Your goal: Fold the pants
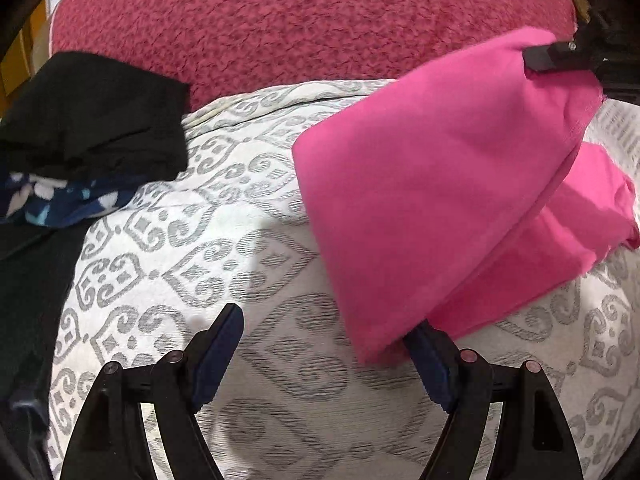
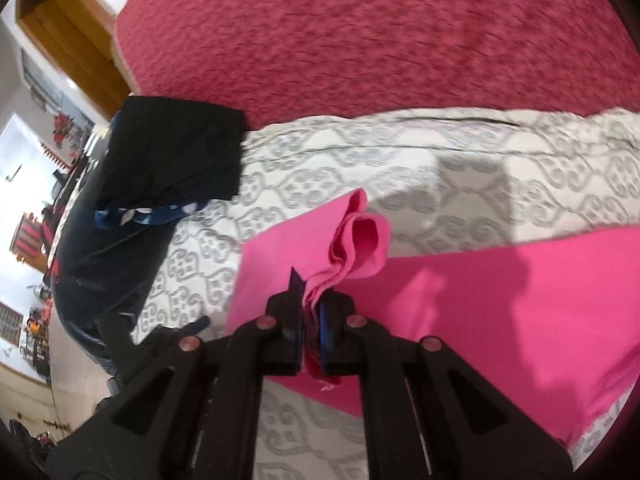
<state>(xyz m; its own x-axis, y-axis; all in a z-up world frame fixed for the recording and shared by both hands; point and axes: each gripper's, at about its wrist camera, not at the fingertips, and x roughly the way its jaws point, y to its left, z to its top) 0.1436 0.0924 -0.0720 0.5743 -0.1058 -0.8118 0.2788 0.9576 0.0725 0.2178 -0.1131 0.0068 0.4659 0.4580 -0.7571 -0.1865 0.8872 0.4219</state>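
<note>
- Your left gripper (image 1: 328, 332) has its fingers spread wide, tips pointing forward and slightly inward, nothing clamped between them.
- The right-hand fingertip (image 1: 424, 344) of that gripper is partly covered, so contact there can't be judged.
- Your right gripper (image 2: 308, 312) has its fingers drawn close together, pinching a bunched fold between the blue pads (image 2: 325, 332).
- Seen from your left wrist, your right gripper (image 1: 552, 56) sits high at upper right, apparently raised, though blurred.
</note>
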